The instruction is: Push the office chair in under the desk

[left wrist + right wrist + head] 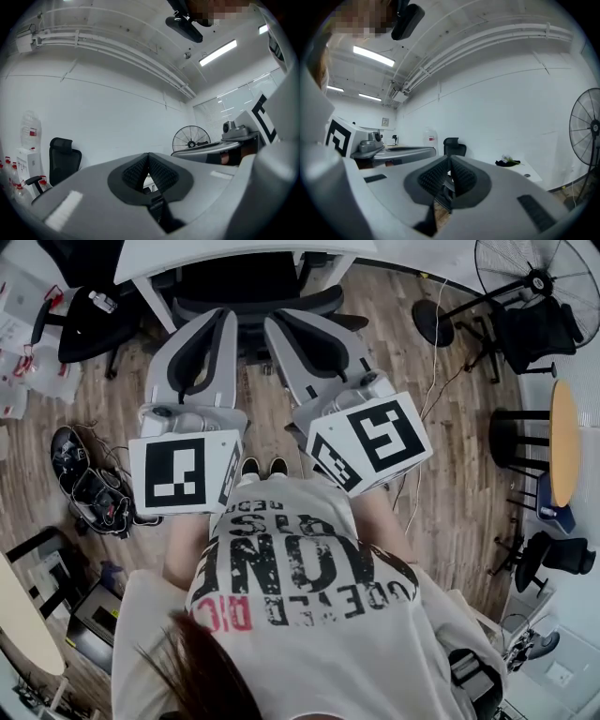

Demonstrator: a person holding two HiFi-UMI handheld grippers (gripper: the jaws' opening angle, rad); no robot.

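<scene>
In the head view, a black office chair (251,289) stands at the top, partly under the white desk (150,259); its curved backrest faces me. Both grippers point level at that backrest. The tip of my left gripper (223,319) is at the backrest's edge, and my right gripper (275,328) is beside it; I cannot tell whether either touches the chair. In the left gripper view, the left gripper (148,162) is shut, its ribbed pads pressed together with nothing between them. The right gripper (450,165) is shut and empty in the right gripper view.
A second black chair (89,326) stands at the left by the desk. A floor fan (532,277) and dark stools (511,439) are at the right beside a round wooden table (563,442). Cables and dark gear (89,488) lie on the wooden floor at the left.
</scene>
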